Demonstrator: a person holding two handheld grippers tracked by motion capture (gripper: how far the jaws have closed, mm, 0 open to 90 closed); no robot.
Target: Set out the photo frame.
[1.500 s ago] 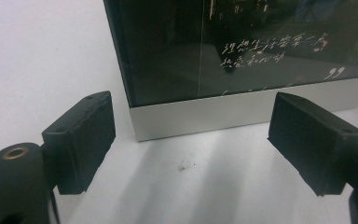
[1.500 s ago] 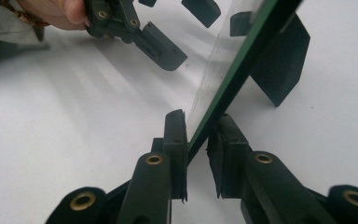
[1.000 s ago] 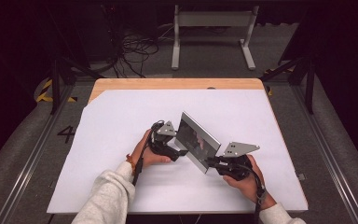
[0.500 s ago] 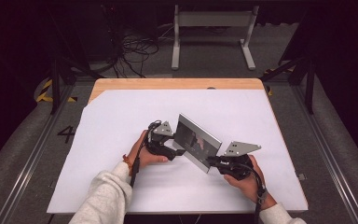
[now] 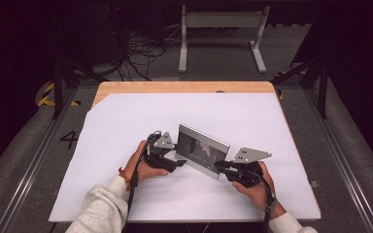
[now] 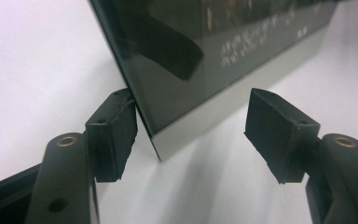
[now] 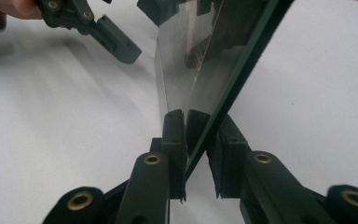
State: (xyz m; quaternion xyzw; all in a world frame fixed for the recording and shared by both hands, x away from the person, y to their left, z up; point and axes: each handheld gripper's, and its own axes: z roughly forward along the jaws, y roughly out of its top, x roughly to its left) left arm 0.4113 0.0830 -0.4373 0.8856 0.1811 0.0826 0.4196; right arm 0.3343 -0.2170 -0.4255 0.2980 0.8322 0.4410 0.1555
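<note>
Since the earlier frame, the left gripper has shifted along the white-covered worktop to the near corner of the flat rectangular dark-glass panel with a silver frame; its fingers have just been closing, stand apart around that corner, one touching the edge. Right gripper clamps the panel's other end, fingers pressed on both faces. Panel stands on edge, mid-worktop, between both grippers.
</note>
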